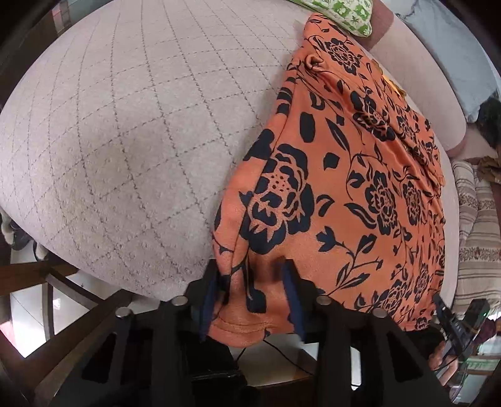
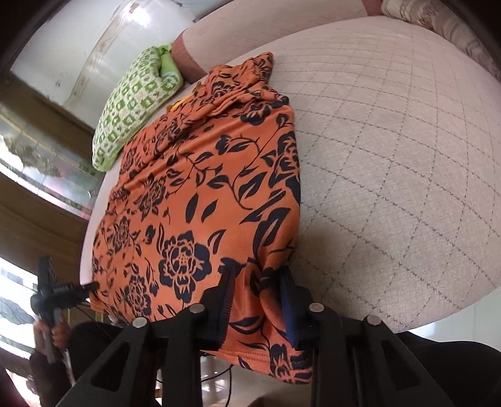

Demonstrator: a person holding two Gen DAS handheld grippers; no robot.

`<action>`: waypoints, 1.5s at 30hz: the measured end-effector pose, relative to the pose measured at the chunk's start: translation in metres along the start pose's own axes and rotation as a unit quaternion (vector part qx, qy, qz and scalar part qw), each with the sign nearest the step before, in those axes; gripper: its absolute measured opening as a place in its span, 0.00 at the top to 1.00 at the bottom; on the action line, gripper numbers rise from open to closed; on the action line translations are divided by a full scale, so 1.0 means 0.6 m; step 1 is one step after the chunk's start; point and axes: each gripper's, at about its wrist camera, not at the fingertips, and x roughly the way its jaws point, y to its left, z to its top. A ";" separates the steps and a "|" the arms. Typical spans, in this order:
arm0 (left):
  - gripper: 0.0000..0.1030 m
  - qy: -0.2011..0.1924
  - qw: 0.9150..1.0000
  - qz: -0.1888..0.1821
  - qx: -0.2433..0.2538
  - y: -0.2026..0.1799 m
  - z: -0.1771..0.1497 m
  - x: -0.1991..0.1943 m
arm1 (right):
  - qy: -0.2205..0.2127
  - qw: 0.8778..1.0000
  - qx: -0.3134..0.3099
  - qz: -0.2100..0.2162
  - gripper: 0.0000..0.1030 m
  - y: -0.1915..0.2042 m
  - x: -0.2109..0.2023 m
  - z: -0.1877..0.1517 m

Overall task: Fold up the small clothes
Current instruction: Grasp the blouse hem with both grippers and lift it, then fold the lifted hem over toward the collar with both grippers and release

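Where the left wrist view looks down, the left gripper (image 1: 253, 291) has its fingers (image 1: 292, 297) clamped on the near hem of an orange garment (image 1: 360, 188) printed with black flowers, a fold of cloth pinched up between the blue pads. That garment lies spread along the right part of a bed (image 1: 109, 141) covered in pale quilted fabric with a grey diamond grid, its hem hanging just over the near edge. At the far end sits a green patterned pillow (image 1: 344, 12), and a striped cushion (image 1: 476, 219) rests off to the right. Dark wooden furniture (image 1: 62, 291) and light floor show below the bed on the left. At the lower right edge the right gripper (image 1: 451, 316) reaches the cloth. From the right wrist view, its fingers (image 2: 286, 300) are likewise closed on the hem near the garment's right corner, cloth bunched between them. Here the bed spreads bare to the right, the pillow lies at upper left against a pale wall (image 2: 94, 40), and a window frame (image 2: 40, 156) runs down the left side.
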 end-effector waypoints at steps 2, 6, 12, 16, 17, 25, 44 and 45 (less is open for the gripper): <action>0.53 -0.001 1.000 0.008 0.007 -0.010 0.002 0.005 | 0.000 1.000 -0.001 -0.001 0.76 0.000 0.000 -0.001; 0.55 -0.005 0.999 0.027 0.031 -0.047 0.006 0.014 | 0.015 1.000 0.018 -0.010 0.73 -0.011 0.006 -0.002; 0.89 -0.008 0.999 0.023 0.036 -0.060 0.008 0.018 | 0.025 0.999 -0.033 -0.030 0.65 0.013 0.013 -0.010; 0.91 -0.013 0.999 0.000 0.031 -0.055 0.009 0.011 | 0.036 0.997 -0.057 -0.029 0.89 0.028 0.015 -0.009; 0.91 -0.014 0.999 -0.010 0.031 -0.053 0.009 0.006 | 0.036 0.997 -0.060 -0.019 0.89 0.031 0.012 -0.006; 0.91 -0.023 0.994 -0.098 0.030 -0.075 0.062 -0.041 | -0.008 0.988 -0.003 0.154 0.89 0.039 -0.023 0.075; 0.82 -0.131 0.986 -0.079 -0.062 -0.164 0.514 0.033 | -0.182 0.938 0.220 0.197 0.82 -0.059 0.192 0.474; 0.82 -0.138 0.984 -0.083 -0.073 -0.158 0.516 0.044 | -0.172 0.940 0.235 0.179 0.80 -0.072 0.212 0.479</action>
